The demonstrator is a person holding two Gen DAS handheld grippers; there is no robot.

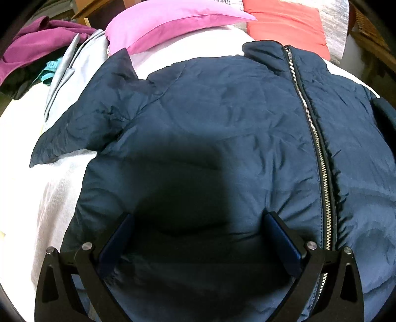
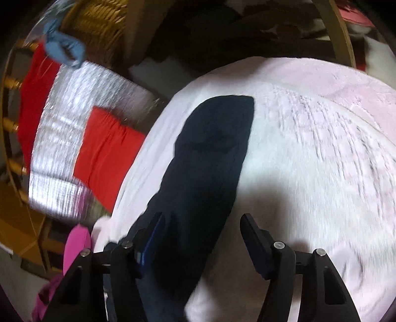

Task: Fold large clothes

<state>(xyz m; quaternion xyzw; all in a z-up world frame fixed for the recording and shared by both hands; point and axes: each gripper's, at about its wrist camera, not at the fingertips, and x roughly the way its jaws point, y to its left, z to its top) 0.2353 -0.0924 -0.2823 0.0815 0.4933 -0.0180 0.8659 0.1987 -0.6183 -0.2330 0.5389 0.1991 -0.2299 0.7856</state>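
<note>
Navy zipped jacket [image 1: 222, 119] shows no readable label or writing.

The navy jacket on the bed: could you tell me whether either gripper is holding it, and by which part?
Neither holds it. The left gripper stands open over the navy jacket body; the right gripper is open around its sleeve, pads not pressing.

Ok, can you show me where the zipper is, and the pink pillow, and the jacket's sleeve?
zipper [image 1: 319, 148]: left wrist view, middle of the silver teeth.
pink pillow [image 1: 168, 22]: left wrist view, its top face.
sleeve [image 2: 210, 153]: right wrist view, middle of the dark fabric.
</note>
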